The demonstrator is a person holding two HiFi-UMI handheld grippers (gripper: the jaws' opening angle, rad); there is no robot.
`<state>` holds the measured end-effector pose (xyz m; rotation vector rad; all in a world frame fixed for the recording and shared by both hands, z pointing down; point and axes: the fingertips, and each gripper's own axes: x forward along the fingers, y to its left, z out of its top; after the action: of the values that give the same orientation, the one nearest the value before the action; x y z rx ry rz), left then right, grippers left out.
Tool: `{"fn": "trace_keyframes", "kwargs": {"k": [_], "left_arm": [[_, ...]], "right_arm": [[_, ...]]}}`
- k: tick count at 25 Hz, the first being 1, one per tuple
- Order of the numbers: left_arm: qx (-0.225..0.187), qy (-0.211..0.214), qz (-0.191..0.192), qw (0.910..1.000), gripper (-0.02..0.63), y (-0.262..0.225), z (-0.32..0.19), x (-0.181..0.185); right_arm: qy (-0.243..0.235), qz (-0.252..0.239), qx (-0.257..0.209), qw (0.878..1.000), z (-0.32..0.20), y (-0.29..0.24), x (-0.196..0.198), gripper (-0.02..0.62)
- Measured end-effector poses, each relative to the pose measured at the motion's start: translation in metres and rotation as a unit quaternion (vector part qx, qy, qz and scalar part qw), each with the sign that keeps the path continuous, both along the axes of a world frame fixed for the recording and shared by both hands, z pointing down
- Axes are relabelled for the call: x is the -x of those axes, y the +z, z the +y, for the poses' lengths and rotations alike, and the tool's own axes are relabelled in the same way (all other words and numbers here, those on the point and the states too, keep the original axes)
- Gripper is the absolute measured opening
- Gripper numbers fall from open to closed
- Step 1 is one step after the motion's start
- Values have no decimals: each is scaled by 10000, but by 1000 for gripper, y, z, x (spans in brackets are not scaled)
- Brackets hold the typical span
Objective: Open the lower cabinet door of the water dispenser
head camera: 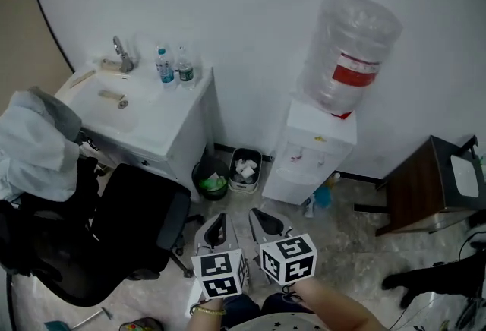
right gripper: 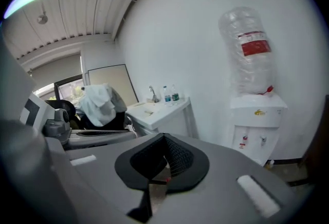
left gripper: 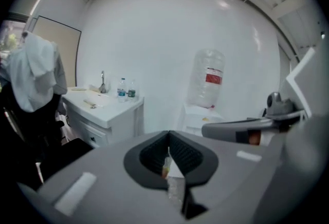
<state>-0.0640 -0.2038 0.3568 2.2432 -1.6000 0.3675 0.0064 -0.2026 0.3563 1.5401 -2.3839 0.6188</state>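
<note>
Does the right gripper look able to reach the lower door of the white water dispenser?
Probably yes: the pale floor between the right gripper and the lower door looks free, though a gap remains.

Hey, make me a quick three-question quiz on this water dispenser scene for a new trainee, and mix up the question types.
1. True or false: the left claw and right claw touch the water dispenser.
2. What stands on the floor between the sink cabinet and the water dispenser? A) waste bins B) a ladder C) a stool
3. Fill in: both claws' jaws are ____.
Key: 1 false; 2 A; 3 shut.
</note>
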Motion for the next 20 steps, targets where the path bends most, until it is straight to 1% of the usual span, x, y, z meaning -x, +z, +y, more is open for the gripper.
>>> {"fn": "trace_keyframes", "kwargs": {"k": [3, 6, 10, 12, 16, 18, 20], "left_arm": [[117, 479, 46, 9988, 8, 11, -34, -32], [293, 889, 50, 9956, 8, 27, -61, -63], [571, 1280, 164, 9900, 8, 59, -90, -106], [669, 1438, 86, 9873, 8, 82, -100, -128], [896, 1712, -90, 9811, 8, 145, -115, -175], [1014, 1834, -182, 9776, 8, 191, -119, -200], [1083, 1962, -414, 9737, 8, 244, -124, -225]], "right_arm": [[507, 28, 87, 9987, -27, 10, -34, -2], [1035, -19, 256, 9943, -47, 27, -71, -2], [1680, 57, 477, 9846, -61, 61, -121, -2], [1970, 105, 606, 9785, -64, 85, -149, -2], [2508, 80, 959, 9633, -69, 152, -207, -2], [2646, 45, 1167, 9573, -74, 198, -233, -2], [2721, 60, 1281, 9537, -84, 251, -261, -2]]}}
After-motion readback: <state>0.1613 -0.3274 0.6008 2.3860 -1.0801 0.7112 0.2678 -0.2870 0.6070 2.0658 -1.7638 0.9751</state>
